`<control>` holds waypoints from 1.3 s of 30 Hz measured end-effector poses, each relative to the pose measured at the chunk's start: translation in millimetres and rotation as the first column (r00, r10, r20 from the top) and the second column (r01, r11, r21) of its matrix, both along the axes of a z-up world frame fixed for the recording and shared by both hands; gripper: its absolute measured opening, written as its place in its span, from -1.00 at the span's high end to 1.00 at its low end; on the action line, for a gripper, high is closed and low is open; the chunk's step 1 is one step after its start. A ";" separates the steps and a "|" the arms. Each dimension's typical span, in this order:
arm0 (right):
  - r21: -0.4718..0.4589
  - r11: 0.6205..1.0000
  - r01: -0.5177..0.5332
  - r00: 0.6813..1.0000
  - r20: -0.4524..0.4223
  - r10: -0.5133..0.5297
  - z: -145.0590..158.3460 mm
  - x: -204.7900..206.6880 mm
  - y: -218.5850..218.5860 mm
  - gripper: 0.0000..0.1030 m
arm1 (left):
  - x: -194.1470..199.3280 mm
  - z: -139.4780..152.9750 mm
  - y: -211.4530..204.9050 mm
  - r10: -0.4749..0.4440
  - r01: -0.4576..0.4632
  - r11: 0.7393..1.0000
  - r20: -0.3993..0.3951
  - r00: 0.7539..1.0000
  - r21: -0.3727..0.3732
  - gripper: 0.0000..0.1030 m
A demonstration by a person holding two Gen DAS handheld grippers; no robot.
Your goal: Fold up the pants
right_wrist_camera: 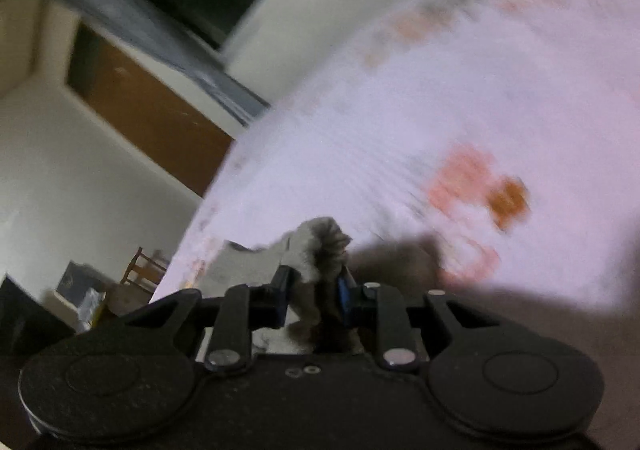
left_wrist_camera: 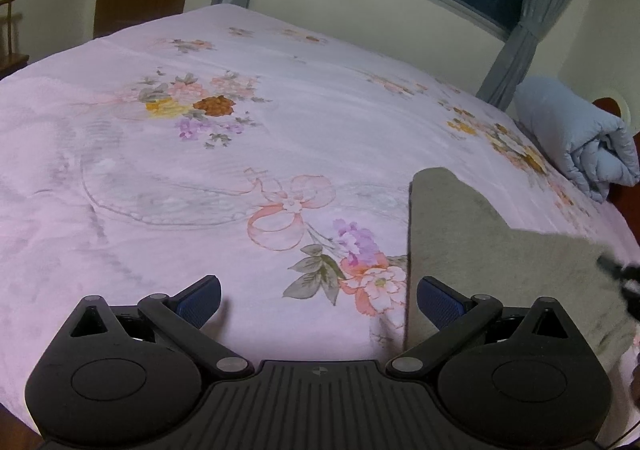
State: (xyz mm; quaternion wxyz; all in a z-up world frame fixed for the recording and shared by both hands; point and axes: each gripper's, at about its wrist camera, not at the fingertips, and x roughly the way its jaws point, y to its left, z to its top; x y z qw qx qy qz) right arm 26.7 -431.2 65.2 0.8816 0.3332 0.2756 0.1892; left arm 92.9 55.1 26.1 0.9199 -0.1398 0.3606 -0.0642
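Left wrist view: left claw [left_wrist_camera: 319, 300] spread wide, empty, above the floral bedsheet [left_wrist_camera: 240, 178]. Grey pants [left_wrist_camera: 460, 250] lie toward the bed's right edge, lower part cut off behind the claw body. A dark blurred object at the pants' right margin, not identifiable. Rolled blue quilt [left_wrist_camera: 580, 142] at the far right corner.

Right wrist view: heavy motion blur. Right claw [right_wrist_camera: 314, 290] clamped on a bunch of pants [right_wrist_camera: 320, 246] fabric; rest hidden below.

Left gripper [left_wrist_camera: 319, 300] jaws spread above floral bedspread [left_wrist_camera: 240, 138]; grey pants [left_wrist_camera: 480, 250] alongside.
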 end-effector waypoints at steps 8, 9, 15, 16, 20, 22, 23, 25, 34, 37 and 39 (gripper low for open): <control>-0.062 0.997 0.052 0.980 -0.189 -0.063 -28.6 20.6 -9.2 0.76 | 0.5 0.0 -1.9 0.001 -0.001 1.000 0.008 1.000 -0.023 -1.00; -0.022 0.997 0.070 0.979 -0.188 -0.073 -36.1 15.7 -16.4 0.76 | 0.2 -0.9 -1.7 0.002 -0.001 1.000 0.005 1.000 -0.025 -1.00; 0.016 0.988 0.156 0.987 -0.037 -0.156 2.8 -34.9 -24.5 0.50 | -2.8 -3.2 1.6 0.000 0.000 0.999 0.007 1.000 -0.040 -1.00; 0.036 0.994 0.104 0.994 -0.036 -0.103 7.4 -40.9 -15.6 0.50 | -2.5 -3.4 1.5 0.000 0.000 0.999 0.011 1.000 -0.042 -1.00; -0.080 0.989 -0.125 0.990 -0.068 0.119 17.9 -39.3 60.9 0.39 | -1.9 -5.0 -2.4 0.015 -0.015 0.999 0.003 1.000 -0.044 -1.00; -0.127 0.981 -0.146 0.988 -0.077 0.137 16.5 -36.9 97.5 0.39 | -4.2 -3.8 -4.3 0.013 -0.013 0.999 0.000 1.000 -0.047 -1.00; -0.156 0.975 -0.158 0.986 -0.072 0.148 14.4 -36.4 116.2 0.38 | -6.5 -2.8 -4.4 0.008 -0.008 0.999 -0.001 1.000 -0.047 -1.00; -0.224 0.957 -0.182 0.983 -0.072 0.170 8.4 -33.6 147.0 0.40 | -13.1 -1.1 -1.6 -0.005 0.005 0.999 0.001 1.000 -0.041 -1.00; -0.448 0.850 -0.277 0.940 0.057 0.336 48.3 -65.5 229.9 0.08 | -35.7 -15.1 49.1 0.090 -0.093 0.989 -0.038 0.995 -0.113 -1.00; -0.545 0.755 -0.364 0.910 -0.034 0.414 19.1 -63.1 273.6 -0.19 | -38.4 -17.3 56.5 0.099 -0.103 0.985 -0.037 0.994 -0.139 -1.00; -0.557 0.730 -0.397 0.900 -0.080 0.429 -4.5 -62.8 291.7 -0.02 | -42.2 -13.8 60.9 0.097 -0.098 0.984 -0.016 0.995 -0.151 -1.00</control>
